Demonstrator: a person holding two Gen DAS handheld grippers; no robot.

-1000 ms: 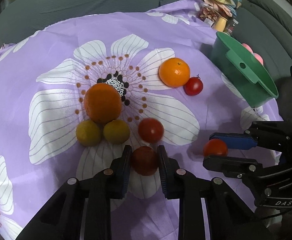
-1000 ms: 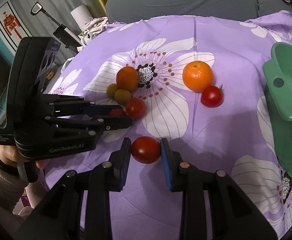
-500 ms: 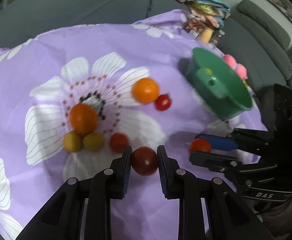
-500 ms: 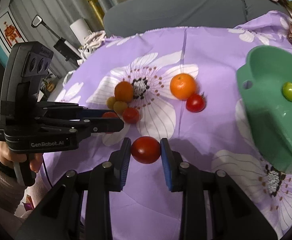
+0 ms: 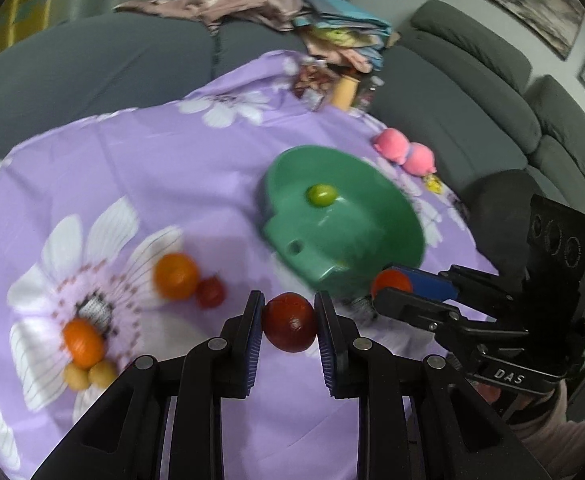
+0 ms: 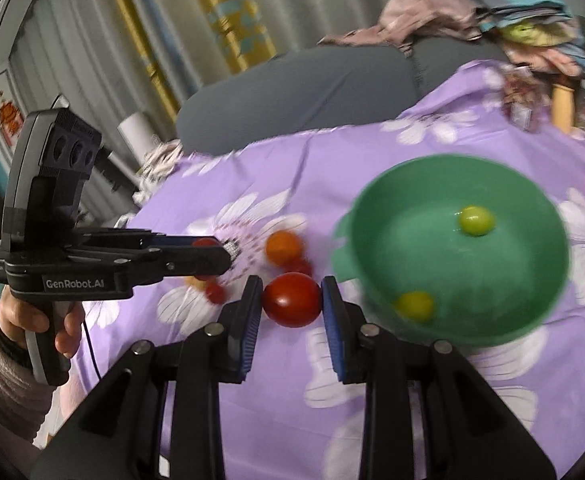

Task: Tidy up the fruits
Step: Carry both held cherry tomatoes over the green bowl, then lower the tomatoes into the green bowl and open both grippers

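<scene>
My left gripper (image 5: pixel 288 312) is shut on a dark red tomato (image 5: pixel 288 326), held above the purple flowered cloth (image 5: pixel 152 184) just short of the green bowl (image 5: pixel 312 248). My right gripper (image 6: pixel 291 292) is shut on a brighter red tomato (image 6: pixel 291 300) at the near left rim of the same green bowl (image 6: pixel 452 272). Two yellow-green fruits (image 6: pixel 475 220) (image 6: pixel 414 306) lie in that bowl. Each gripper shows in the other's view: the right gripper (image 5: pixel 388 283) with its tomato, the left gripper (image 6: pixel 212 252) with its own. On the cloth lie an orange (image 5: pixel 176 276), a small red tomato (image 5: pixel 210 297) and another orange (image 5: pixel 82 342).
Two small yellow fruits (image 5: pixel 88 374) sit below the left orange. Pink plush toys (image 5: pixel 406 152) lie beyond the bowl near the cloth's far right edge. A grey sofa (image 5: pixel 472 92) with piled clothes (image 5: pixel 252 0) surrounds the table. A hand in a pink sleeve (image 6: pixel 32 320) holds the left gripper.
Both grippers rose off the cloth and swung right toward the green bowl, each keeping its tomato. The loose fruits now lie farther left and lower in both views.
</scene>
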